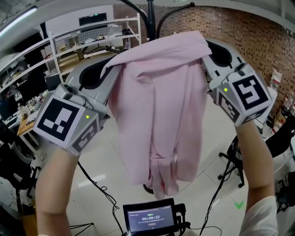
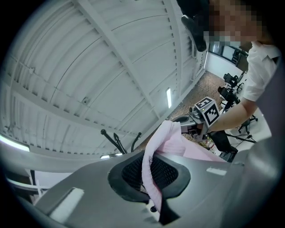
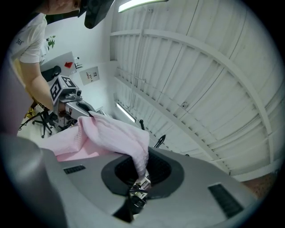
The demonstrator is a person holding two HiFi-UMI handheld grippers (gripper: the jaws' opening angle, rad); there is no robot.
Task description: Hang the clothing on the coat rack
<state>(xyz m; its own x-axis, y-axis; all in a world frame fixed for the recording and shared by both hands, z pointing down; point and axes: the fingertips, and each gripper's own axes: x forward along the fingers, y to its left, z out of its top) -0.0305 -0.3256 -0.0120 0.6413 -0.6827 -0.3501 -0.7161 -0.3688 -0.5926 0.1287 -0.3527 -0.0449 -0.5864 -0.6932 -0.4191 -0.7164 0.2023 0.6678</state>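
A pink garment (image 1: 156, 115) hangs between my two raised grippers, its lower part drooping toward the floor. The left gripper (image 1: 109, 67) is shut on one top edge of it, the right gripper (image 1: 208, 51) on the other. In the left gripper view the cloth (image 2: 162, 140) is pinched in the jaws (image 2: 151, 178). The right gripper view shows the same cloth (image 3: 116, 133) caught in its jaws (image 3: 140, 178). The coat rack's black curved hooks (image 1: 150, 14) rise just beyond the garment's top and also show past each gripper as prongs (image 2: 111, 138) (image 3: 159, 141).
White shelving (image 1: 92, 41) stands at the back left and a brick wall (image 1: 239, 27) at the back right. A small screen on a stand (image 1: 150, 216) sits below, with cables on the tiled floor. A stand's black legs (image 1: 233, 161) are at the right.
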